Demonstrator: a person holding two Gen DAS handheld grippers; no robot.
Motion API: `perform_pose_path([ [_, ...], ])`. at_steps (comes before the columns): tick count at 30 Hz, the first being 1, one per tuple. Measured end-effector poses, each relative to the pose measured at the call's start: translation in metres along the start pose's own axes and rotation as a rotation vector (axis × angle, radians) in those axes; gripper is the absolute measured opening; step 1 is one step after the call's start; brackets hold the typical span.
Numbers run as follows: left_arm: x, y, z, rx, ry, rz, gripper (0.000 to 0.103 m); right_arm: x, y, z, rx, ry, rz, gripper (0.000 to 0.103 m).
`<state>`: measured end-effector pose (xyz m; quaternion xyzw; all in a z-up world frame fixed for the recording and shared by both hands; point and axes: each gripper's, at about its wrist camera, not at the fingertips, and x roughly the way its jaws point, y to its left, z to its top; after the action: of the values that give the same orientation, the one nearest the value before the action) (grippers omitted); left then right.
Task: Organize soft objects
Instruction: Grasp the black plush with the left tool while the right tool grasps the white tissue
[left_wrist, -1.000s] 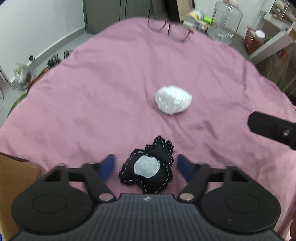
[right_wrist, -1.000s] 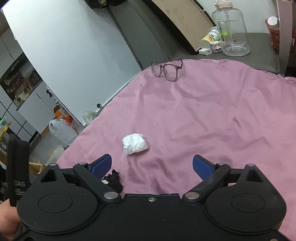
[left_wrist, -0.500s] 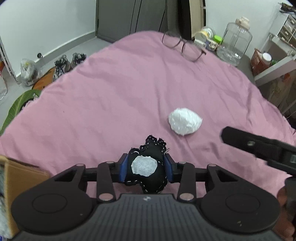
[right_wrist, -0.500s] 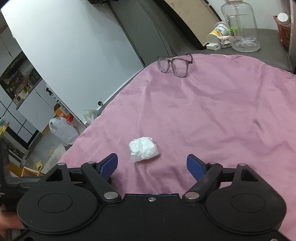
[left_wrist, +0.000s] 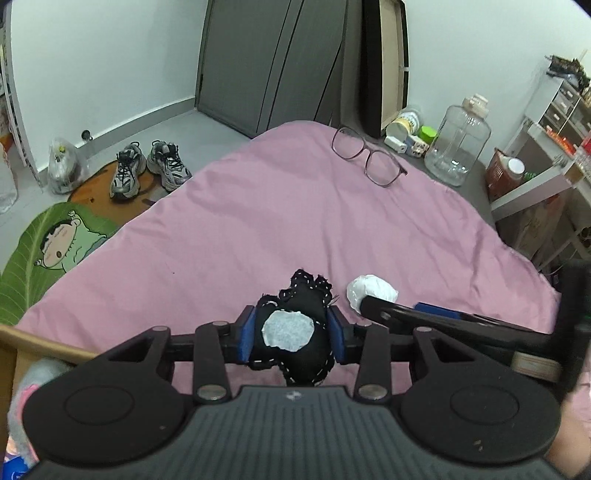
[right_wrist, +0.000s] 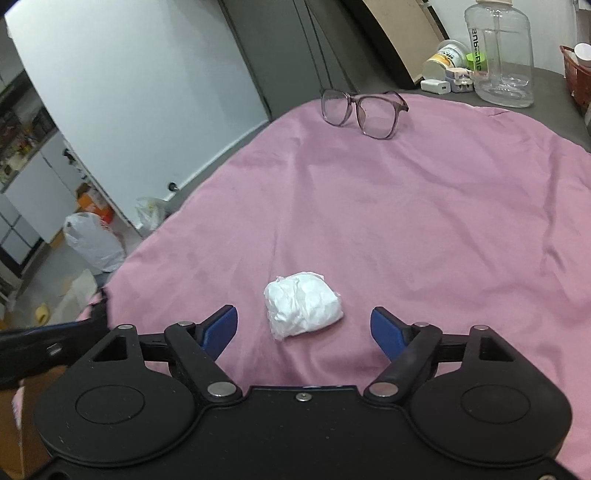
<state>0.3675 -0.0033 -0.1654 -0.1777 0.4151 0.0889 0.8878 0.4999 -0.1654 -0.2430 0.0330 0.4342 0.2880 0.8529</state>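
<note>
Currently, a black stuffed toy (left_wrist: 291, 332) with white stitching and a white round patch is clamped between the blue pads (left_wrist: 246, 334) of the left gripper (left_wrist: 291, 334), whose jaws are drawn in narrow against its sides. The toy is seen raised in front of the pink bedspread (left_wrist: 258, 229). At the lower left edge of the left wrist view a cardboard box (left_wrist: 22, 343) is partly seen. Further right, a crumpled white wad (right_wrist: 301, 304) is seen lying on the bedspread, just ahead of the right gripper (right_wrist: 303, 326) and roughly in line with the gap between its fingers. Those jaws are set wide and have just been closing a little; the wad is not touched by either pad (right_wrist: 384, 330). A pair of glasses (right_wrist: 364, 110) is found at the far edge of the bedspread, well apart from the wad, and a clear plastic jug (right_wrist: 498, 55) is seen beyond it to the right.
</note>
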Motion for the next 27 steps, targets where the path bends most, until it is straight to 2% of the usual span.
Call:
perform_pose_path([
  [1, -0.003, 0.002, 0.000, -0.006, 0.001, -0.007, 0.040, 0.003, 0.003, 0.000, 0.000, 0.005, -0.009, 0.069],
  [3, -0.009, 0.007, 0.000, -0.014, -0.005, -0.011, 0.040, 0.009, 0.008, 0.000, 0.004, 0.041, -0.027, 0.028],
  [5, -0.014, 0.011, 0.001, -0.020, -0.014, -0.012, 0.040, 0.009, 0.010, -0.002, 0.022, 0.066, -0.038, 0.015],
  [12, -0.039, 0.035, 0.004, -0.070, -0.046, -0.013, 0.040, -0.018, 0.025, -0.007, -0.007, 0.042, -0.073, 0.000],
  [16, -0.056, 0.046, 0.004, -0.095, -0.073, -0.019, 0.040, -0.027, 0.029, -0.010, -0.001, 0.036, -0.092, 0.001],
  [19, -0.066, 0.050, 0.002, -0.099, -0.091, -0.020, 0.040, -0.028, 0.031, -0.009, -0.014, 0.024, -0.097, 0.013],
  [21, -0.068, 0.052, 0.000, -0.101, -0.092, -0.016, 0.040, -0.027, 0.032, -0.008, -0.030, 0.024, -0.106, 0.042],
  [22, -0.068, 0.052, -0.001, -0.104, -0.089, -0.013, 0.040, -0.026, 0.032, -0.007, -0.035, 0.017, -0.113, 0.048],
  [23, -0.067, 0.052, -0.001, -0.106, -0.085, -0.010, 0.040, -0.025, 0.032, -0.005, -0.042, 0.011, -0.121, 0.053],
  [27, -0.066, 0.050, 0.001, -0.099, -0.091, 0.008, 0.040, -0.017, 0.029, -0.001, -0.042, 0.011, -0.118, 0.056],
])
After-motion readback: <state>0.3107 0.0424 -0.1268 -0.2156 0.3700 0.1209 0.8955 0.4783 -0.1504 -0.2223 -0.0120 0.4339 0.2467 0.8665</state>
